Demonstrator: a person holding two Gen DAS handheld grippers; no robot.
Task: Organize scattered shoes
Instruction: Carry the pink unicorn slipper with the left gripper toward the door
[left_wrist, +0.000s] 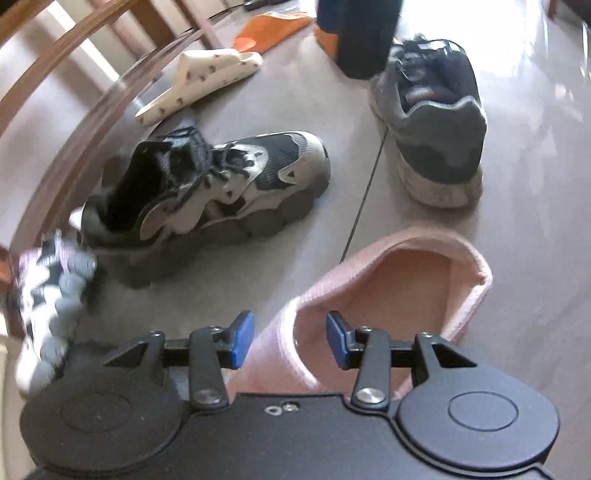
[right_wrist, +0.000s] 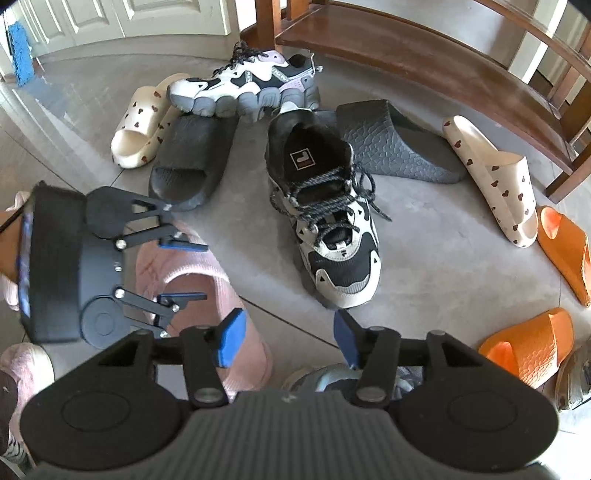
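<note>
Fuzzy pink slipper (left_wrist: 388, 295) under left hand-held gripper (left_wrist: 290, 339), jaws parted, gripping nothing; right hand-held gripper (right_wrist: 286, 341) likewise agape over smooth grey floor tile (right_wrist: 424, 240).

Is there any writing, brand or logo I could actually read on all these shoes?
No readable words anywhere.
Black-and-white sneaker: a square insole label with a logo mark, lettering too small to read.
Same sneaker, toe side: a tiny mark, too blurred to read.
Cream slides: only little heart prints, no text.
Grey sneaker: tongue tag too blurred to read.
</note>
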